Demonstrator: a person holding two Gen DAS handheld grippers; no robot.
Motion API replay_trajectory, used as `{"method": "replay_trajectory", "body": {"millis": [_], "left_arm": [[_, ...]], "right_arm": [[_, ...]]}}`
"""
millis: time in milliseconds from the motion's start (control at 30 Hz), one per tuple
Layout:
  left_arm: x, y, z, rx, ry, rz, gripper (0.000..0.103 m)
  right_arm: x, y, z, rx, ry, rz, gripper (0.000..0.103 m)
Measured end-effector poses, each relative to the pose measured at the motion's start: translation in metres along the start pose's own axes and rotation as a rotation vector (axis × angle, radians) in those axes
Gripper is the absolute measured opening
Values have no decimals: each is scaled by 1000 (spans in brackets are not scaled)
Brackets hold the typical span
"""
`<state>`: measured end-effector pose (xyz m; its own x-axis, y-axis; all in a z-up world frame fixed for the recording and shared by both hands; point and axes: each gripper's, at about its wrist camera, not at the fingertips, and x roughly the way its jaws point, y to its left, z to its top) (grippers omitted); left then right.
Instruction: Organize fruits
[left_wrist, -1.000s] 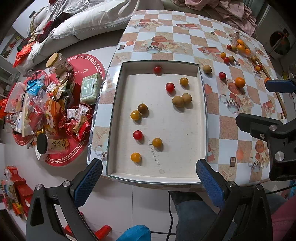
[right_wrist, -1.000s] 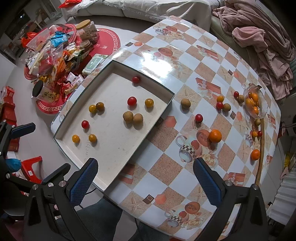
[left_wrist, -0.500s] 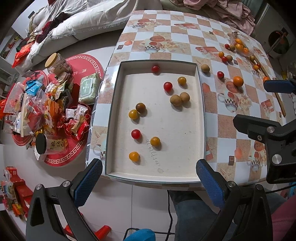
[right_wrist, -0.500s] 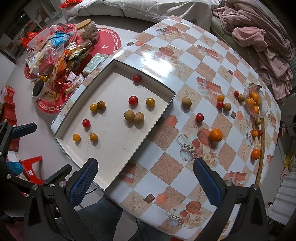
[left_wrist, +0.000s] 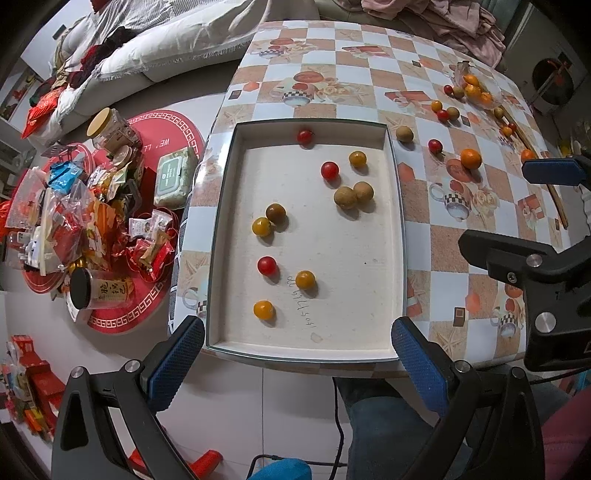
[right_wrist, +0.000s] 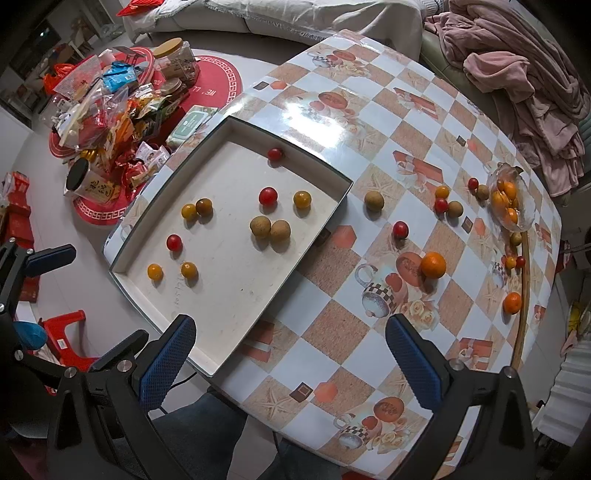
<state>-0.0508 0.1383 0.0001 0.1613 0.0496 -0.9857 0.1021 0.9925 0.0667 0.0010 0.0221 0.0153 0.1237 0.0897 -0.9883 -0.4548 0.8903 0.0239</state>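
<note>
Left claw (left_wrist: 295, 350) and right claw (right_wrist: 291, 347) both spread wide, holding nothing, above the near tabletop (right_wrist: 332, 332) edge. Small fruits lie scattered in the shallow tray (left_wrist: 399, 221) — more loose to its right, some in a glass bowl (right_wrist: 511, 201). Judged between picks: next move calls for reaching a loose fruit, e.g. the orange (right_wrist: 433, 264).

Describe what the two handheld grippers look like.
Both match: the left gripper and right gripper have black angular frames with silver screws and blue textured pads on the fingers. A black cable hangs below, over dark trousers.
</note>
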Motion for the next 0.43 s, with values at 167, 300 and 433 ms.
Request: {"method": "replay_trajectory", "body": {"millis": [167,300,433], "left_arm": [[0,-1,-1,5,1,-2,101],[-1,-1,-1,1,-13,2,101],[-3,0,0,4,-25,3,101]], "right_arm": [[0,0,0,-1,0,1,103],[0,0,0,-1,1,1,103],[0,0,0,-1,0,1,103]]}}
